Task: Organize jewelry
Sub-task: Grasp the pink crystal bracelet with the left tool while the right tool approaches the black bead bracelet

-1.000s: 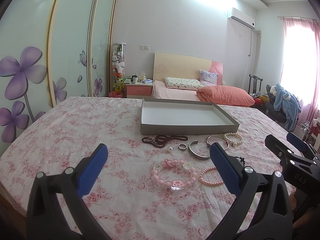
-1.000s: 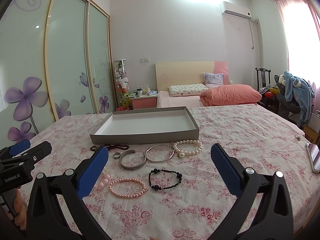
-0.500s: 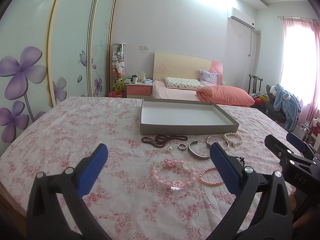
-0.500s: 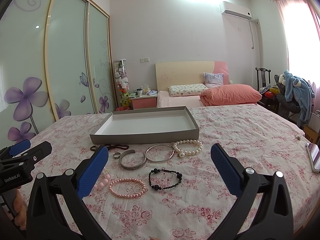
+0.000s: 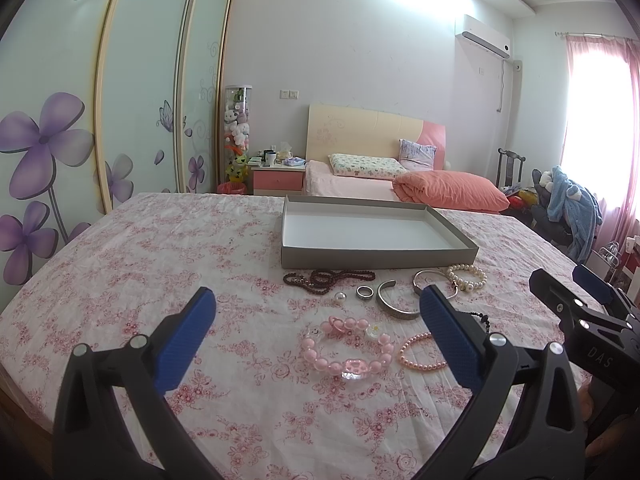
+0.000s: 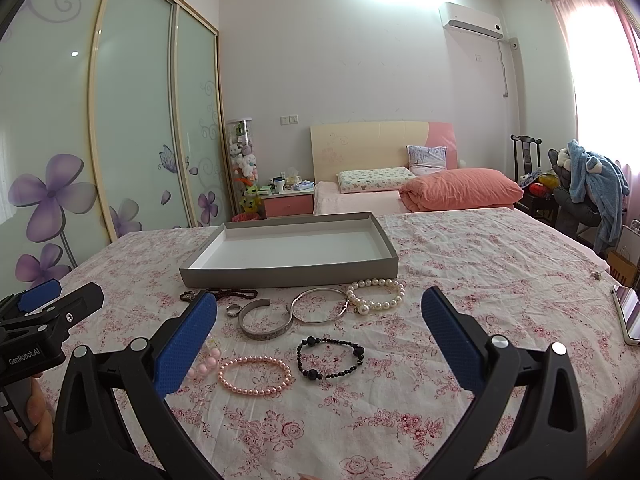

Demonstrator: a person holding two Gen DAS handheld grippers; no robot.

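Observation:
An empty grey box tray (image 5: 380, 258) (image 6: 288, 272) sits on the floral tablecloth. In front of it lie a dark bead necklace (image 5: 328, 278), a loose pearl (image 5: 340, 299), a ring (image 5: 364, 292) (image 6: 233, 310), a silver cuff (image 5: 394, 305) (image 6: 266, 322), a thin silver bangle (image 6: 319, 310), a white pearl bracelet (image 5: 467, 276) (image 6: 376, 294), a black bead bracelet (image 6: 330, 357), a pink pearl bracelet (image 5: 420, 354) (image 6: 255, 375) and a chunky pink bead bracelet (image 5: 346, 348). My left gripper (image 5: 314, 330) and right gripper (image 6: 319, 330) hover open near the jewelry, holding nothing.
A phone (image 6: 630, 314) lies at the table's right edge. A small dark item (image 6: 597, 276) rests on the cloth far right. Behind the table stand a bed (image 5: 400, 184), a nightstand (image 5: 278, 178), wardrobe doors (image 5: 120, 120) and a chair with clothes (image 6: 588, 196).

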